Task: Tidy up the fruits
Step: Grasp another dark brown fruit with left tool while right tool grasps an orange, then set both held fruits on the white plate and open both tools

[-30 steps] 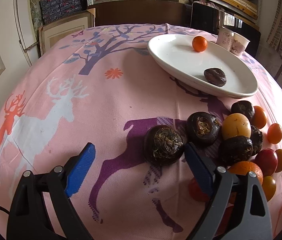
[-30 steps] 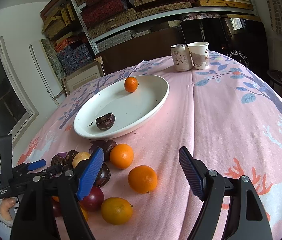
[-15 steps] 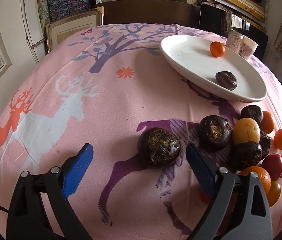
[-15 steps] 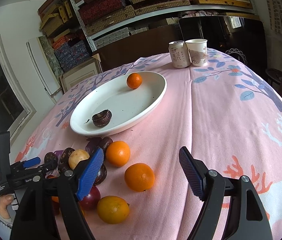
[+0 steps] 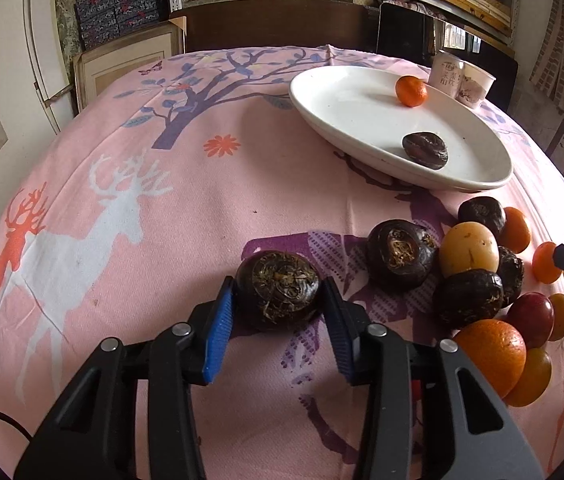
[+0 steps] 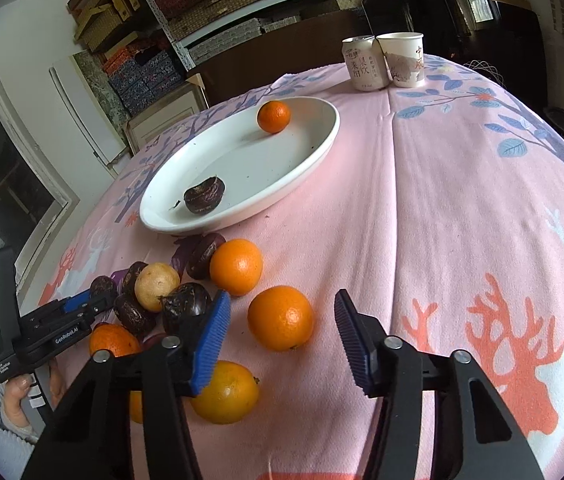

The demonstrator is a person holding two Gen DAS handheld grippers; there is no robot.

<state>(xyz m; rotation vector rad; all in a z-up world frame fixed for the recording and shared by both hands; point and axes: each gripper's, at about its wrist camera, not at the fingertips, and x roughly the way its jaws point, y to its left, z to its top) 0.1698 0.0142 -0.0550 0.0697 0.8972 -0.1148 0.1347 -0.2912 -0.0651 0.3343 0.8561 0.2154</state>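
My left gripper [image 5: 277, 312] is shut on a dark water chestnut [image 5: 277, 288] that rests on the pink tablecloth. A white oval plate [image 5: 342, 120] at the back holds one dark chestnut [image 5: 425, 149] and a small orange [image 5: 410, 91]. A pile of dark chestnuts, oranges and a yellow fruit [image 5: 469, 249] lies to the right. My right gripper [image 6: 279, 332] is open, with an orange [image 6: 280, 317] just ahead between its fingers, untouched. The plate [image 6: 314, 152] also shows in the right wrist view.
A can [image 6: 363, 63] and a paper cup [image 6: 401, 59] stand behind the plate. Shelves with boxes line the far wall. The left gripper body [image 6: 45, 328] shows at the left of the right wrist view, beside the fruit pile [image 6: 169, 296].
My left gripper moved forward and closed its jaws on the near dark chestnut. My right gripper moved forward and down toward the orange and narrowed somewhat.
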